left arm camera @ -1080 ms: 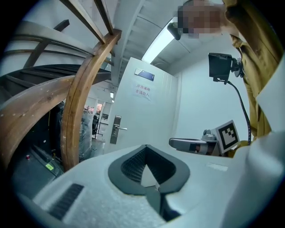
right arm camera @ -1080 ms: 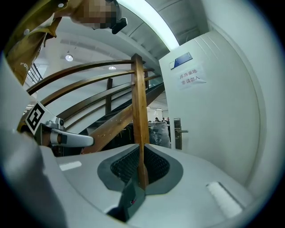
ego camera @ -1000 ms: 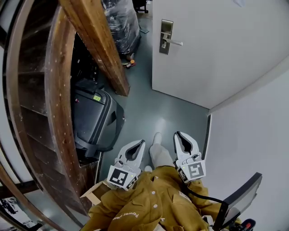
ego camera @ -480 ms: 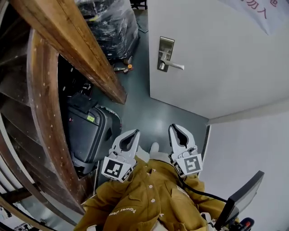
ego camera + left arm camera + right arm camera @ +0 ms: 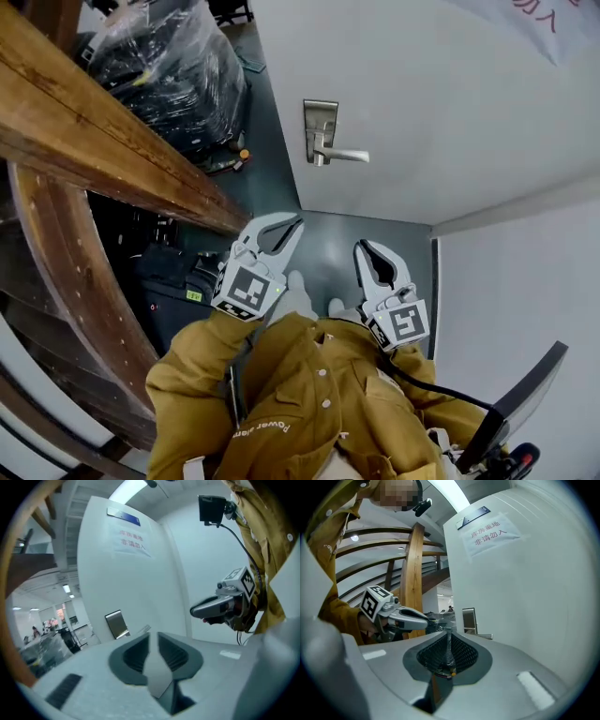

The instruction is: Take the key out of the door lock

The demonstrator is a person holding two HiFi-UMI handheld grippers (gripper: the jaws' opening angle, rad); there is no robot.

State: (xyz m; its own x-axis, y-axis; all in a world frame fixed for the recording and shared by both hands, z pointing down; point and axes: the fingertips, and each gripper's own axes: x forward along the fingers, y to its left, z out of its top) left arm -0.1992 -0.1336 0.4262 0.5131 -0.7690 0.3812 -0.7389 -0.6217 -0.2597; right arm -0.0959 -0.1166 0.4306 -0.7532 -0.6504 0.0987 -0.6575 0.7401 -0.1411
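"White door (image 5: 441, 103) fills the top of the head view; what is on it?"

"A metal lock plate (image 5: 320, 129) with a lever handle (image 5: 343, 156) pointing right; the key is too small to make out, so I can only place it at that plate; a brown wooden beam (image 5: 103, 141) slants across the left; a plastic-wrapped bundle (image 5: 173, 66) lies beyond it."

"And the tools?"

"The left gripper (image 5: 298, 222) is held over the grey floor (image 5: 328, 239), tips pressed together; the right gripper (image 5: 359, 247) is just beside it and lower, tips also together; both are well short of the plate; a mustard jacket (image 5: 309, 403) fills the bottom."

"The left gripper view?"

"Its jaws meet along one line with nothing between them; beyond them the lock plate (image 5: 116, 624) and lever handle (image 5: 144, 629) stand on the door, apart from the tips; a paper notice (image 5: 133, 540) hangs higher up; the right gripper (image 5: 193, 612) shows at the right."

"The right gripper view?"

"Its ribbed pads (image 5: 461, 654) are closed against each other, pinching nothing that I can see; the lock plate (image 5: 469, 618) and lever handle (image 5: 485, 636) lie straight ahead, untouched; the left gripper (image 5: 427, 619) reaches in from the left, in front of a wooden post (image 5: 412, 573); the paper notice (image 5: 490, 532) is high on the door."
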